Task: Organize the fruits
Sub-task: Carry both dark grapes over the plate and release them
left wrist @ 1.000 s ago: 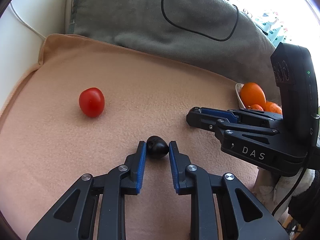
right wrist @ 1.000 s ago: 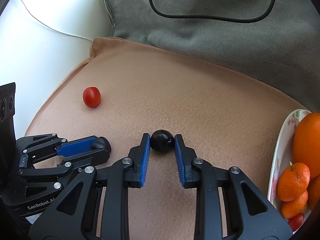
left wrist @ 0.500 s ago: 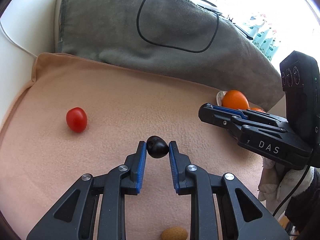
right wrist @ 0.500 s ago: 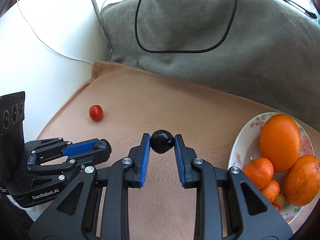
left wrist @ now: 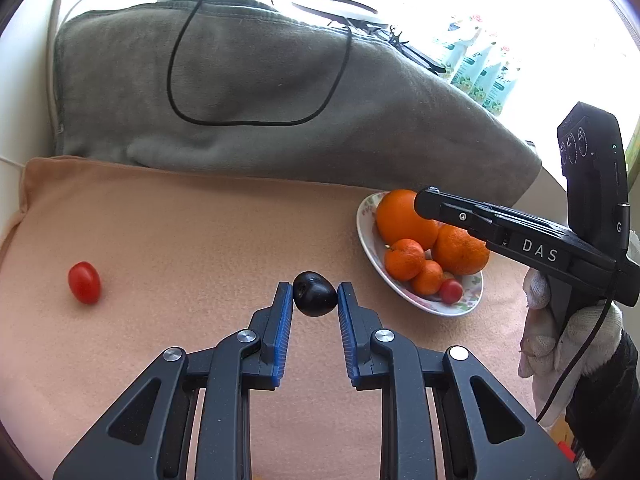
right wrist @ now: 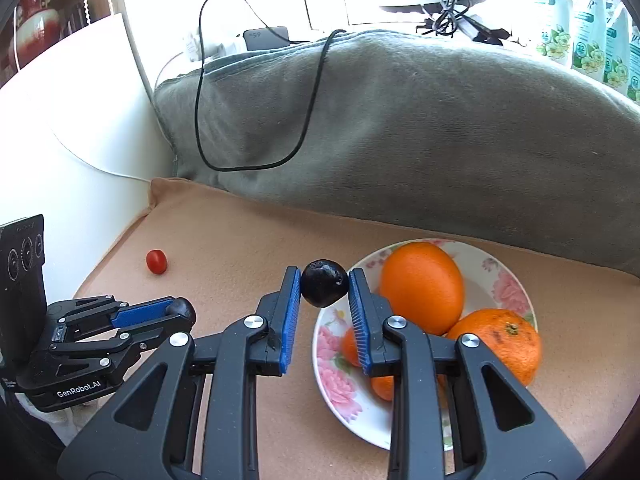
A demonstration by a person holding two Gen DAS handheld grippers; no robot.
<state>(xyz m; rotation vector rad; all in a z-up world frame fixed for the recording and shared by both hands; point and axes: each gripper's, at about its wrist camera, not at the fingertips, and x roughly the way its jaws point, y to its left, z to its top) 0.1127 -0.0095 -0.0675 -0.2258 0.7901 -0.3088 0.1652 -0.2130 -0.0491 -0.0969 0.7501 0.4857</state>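
Compared with the frame a second earlier, both grippers are raised above the peach cloth [left wrist: 192, 232], and the floral plate [right wrist: 332, 364], then at the view's edge, now lies just beneath and right of the right gripper [right wrist: 324, 290]. The left gripper [left wrist: 315, 294] is clamped on a dark fruit [left wrist: 315, 295]; the right gripper is clamped on a second dark fruit [right wrist: 324, 289], held over the plate's near-left rim. Counts: two dark fruits, one per gripper; one cherry tomato [left wrist: 84, 282] on the cloth, well left of the left gripper; on the plate, two large oranges [right wrist: 422, 288], two small mandarins [left wrist: 405, 259] and one cherry tomato [left wrist: 451, 291]. A grey blanket [right wrist: 440, 132] with one black cable [left wrist: 256, 122] lies beyond.
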